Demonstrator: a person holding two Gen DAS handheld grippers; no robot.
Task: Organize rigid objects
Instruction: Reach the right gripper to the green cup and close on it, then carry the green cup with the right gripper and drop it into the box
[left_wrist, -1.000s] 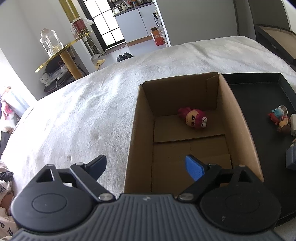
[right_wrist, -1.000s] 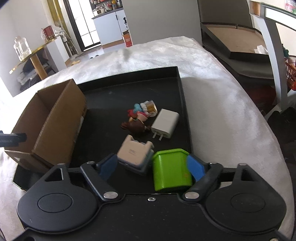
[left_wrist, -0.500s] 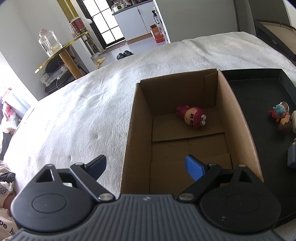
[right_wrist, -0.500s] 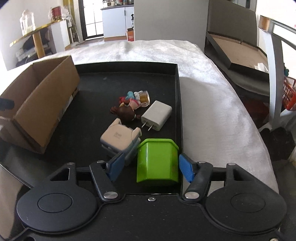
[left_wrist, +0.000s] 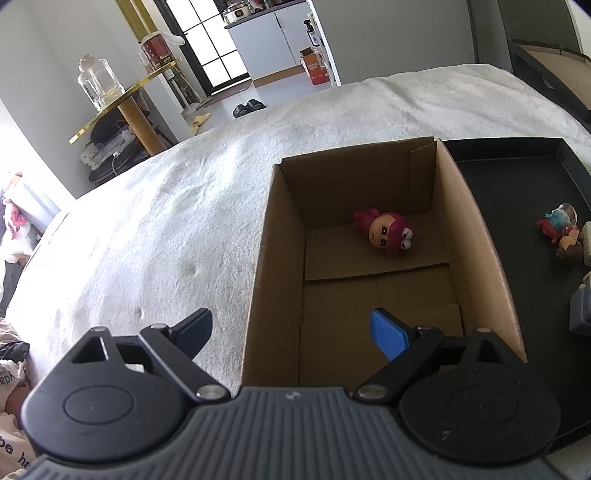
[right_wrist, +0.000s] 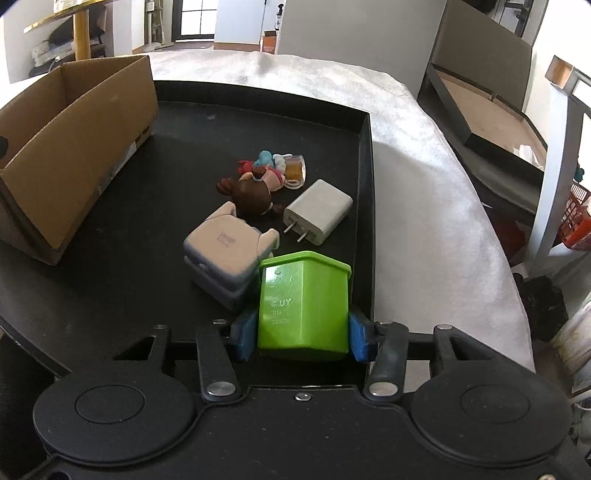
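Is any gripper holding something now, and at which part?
The right gripper clamps the green plastic block by its two opposite side faces. The left gripper holds nothing.

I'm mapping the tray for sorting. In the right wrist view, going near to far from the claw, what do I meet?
Right claw shut on the green cup → grey block → white charger → brown-haired doll → small toy pile → tray's far rim.

green block (right_wrist: 303, 301): "©UY", "BN" moulded on side | other marks unreadable
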